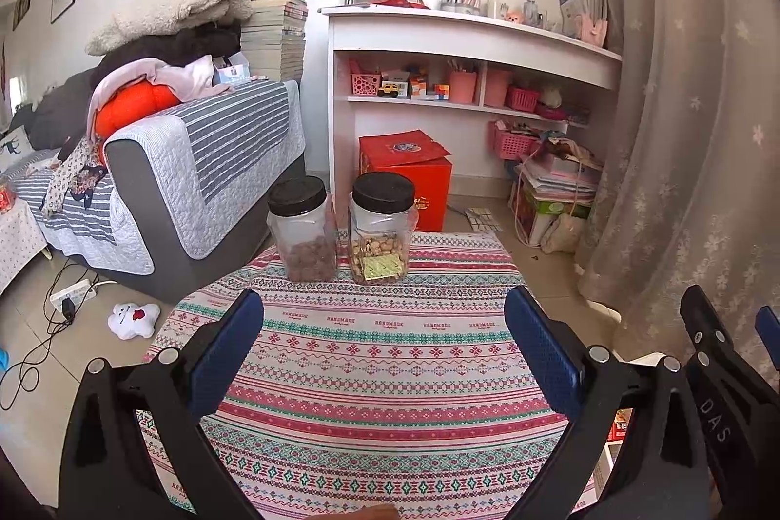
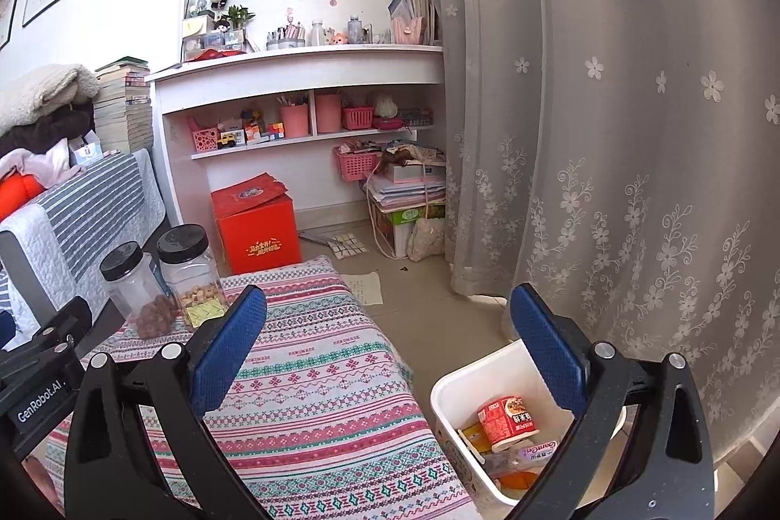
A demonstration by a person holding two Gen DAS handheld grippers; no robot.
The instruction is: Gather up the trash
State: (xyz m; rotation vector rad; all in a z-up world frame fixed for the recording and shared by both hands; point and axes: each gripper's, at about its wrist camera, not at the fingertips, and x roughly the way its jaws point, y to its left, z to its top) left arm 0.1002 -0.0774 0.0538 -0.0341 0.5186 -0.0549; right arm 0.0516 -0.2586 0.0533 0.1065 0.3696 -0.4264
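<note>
The left gripper point(image 1: 382, 349) is held released, nothing between its blue pads, above a desk point(image 1: 370, 374) covered with a patterned cloth. Ahead of it, at the desk's far edge, two black-lidded jars are seen side by side: one with brown pieces point(image 1: 303, 227) and one with pale snacks point(image 1: 381, 227). The right gripper point(image 2: 387, 349) is likewise spread wide and empty. Below and to its right, beside the desk, a white bin point(image 2: 453, 393) is found on the floor, partly hidden behind the right finger; a red cup point(image 2: 507, 420) and wrappers point(image 2: 529, 454) are contained in it.
</note>
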